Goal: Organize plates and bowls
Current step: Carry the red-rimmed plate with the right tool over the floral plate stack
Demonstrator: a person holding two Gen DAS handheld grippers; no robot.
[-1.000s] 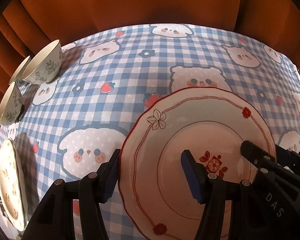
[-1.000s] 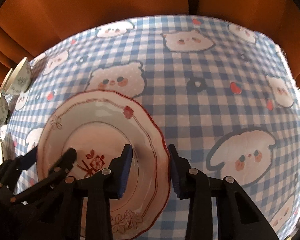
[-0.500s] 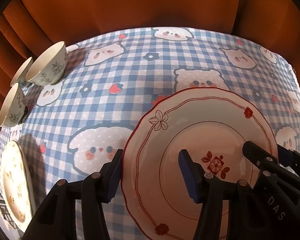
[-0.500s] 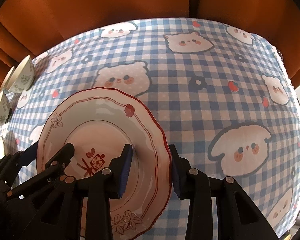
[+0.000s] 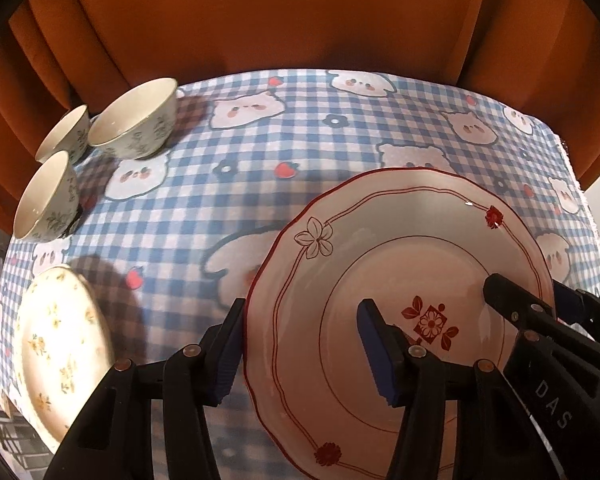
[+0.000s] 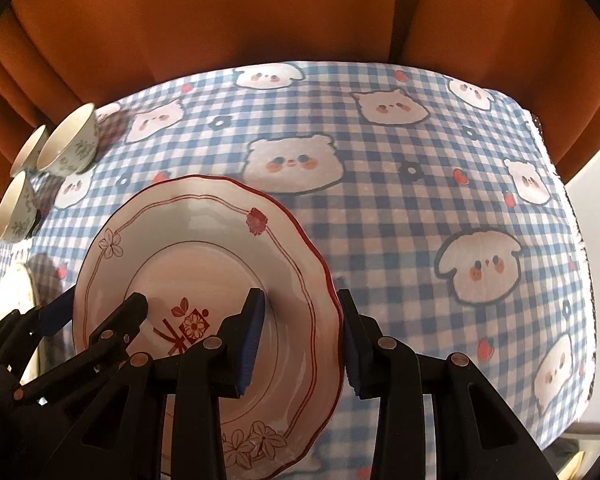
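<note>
A white plate with a red scalloped rim and red flower mark (image 5: 412,280) (image 6: 204,264) is held above the checked tablecloth. My left gripper (image 5: 304,344) is shut on its left rim. My right gripper (image 6: 300,336) is shut on its right rim, and its fingers (image 5: 512,300) show in the left wrist view. Three white bowls with green leaf prints (image 5: 140,124) (image 5: 48,196) (image 5: 66,132) stand at the table's far left. A cream plate with yellow flowers (image 5: 56,352) lies at the near left.
The blue checked tablecloth with animal faces (image 6: 400,208) covers the table. An orange curtain (image 5: 280,12) hangs behind it. The table's right edge (image 6: 580,240) drops off at the right.
Both grippers have risen and drawn back with the red-rimmed plate; its shadow now falls on the cloth. The bowls and the yellow-flowered plate stand more fully in view.
</note>
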